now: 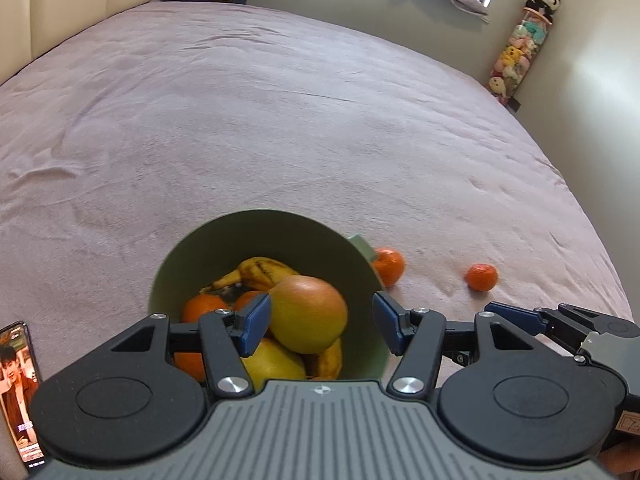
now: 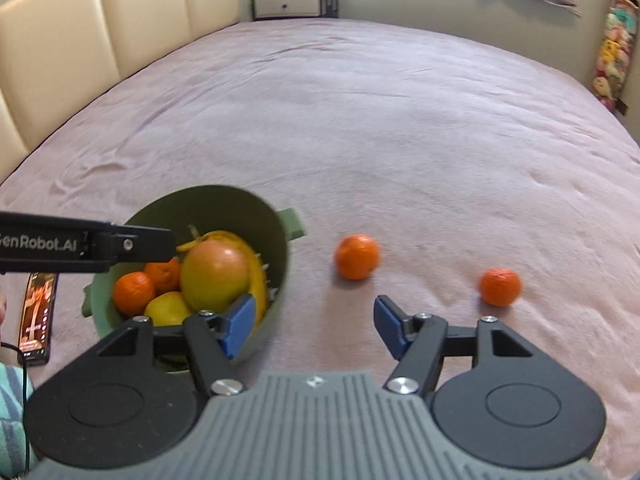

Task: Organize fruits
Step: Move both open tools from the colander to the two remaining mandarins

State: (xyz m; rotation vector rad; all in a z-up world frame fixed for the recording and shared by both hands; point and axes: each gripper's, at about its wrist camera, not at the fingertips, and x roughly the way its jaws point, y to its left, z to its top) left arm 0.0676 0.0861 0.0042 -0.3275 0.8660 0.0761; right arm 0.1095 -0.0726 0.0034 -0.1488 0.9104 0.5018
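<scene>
Pointing steeply down over the bed (image 1: 280, 120), the left gripper (image 1: 320, 322) hangs above the green bowl (image 1: 256, 236), jaws apart and closed on nothing. Big yellow-orange fruit (image 1: 306, 314) sits in the gap between its blue pads as the left wrist camera sees it, but lies below them in the bowl, pads clear of it. Whether the right pad touches the bowl's rim cannot be told.

Right gripper (image 2: 316, 322) also tilts down, jaws spread, nothing between them. It sits just right of the bowl, over bare bedspread. Its left pad overlaps the bowl's near wall in view; contact unclear. Right wrist view is a little blurred.

Bowl contents: big fruit on top, bananas (image 1: 260, 270) behind and beside it, a yellow fruit (image 2: 168, 308) at the near side, small oranges (image 2: 134, 292) at the left.

Two small oranges remain loose on the bed:
- nearer orange (image 2: 356, 256), just beside the bowl's right handle (image 2: 294, 222)
- farther orange (image 2: 500, 286), off to the right, well apart from the bowl

Both lie ahead of the right gripper with open bedspread between.

Around: phone (image 2: 38, 312) with lit screen flat on the bed left of the bowl, cable at its near end. Padded headboard (image 2: 100, 32) along the left, nightstand (image 2: 292, 4) at the far corner, tall tube of soft toys (image 1: 516, 56) topped by a panda at the right wall.
</scene>
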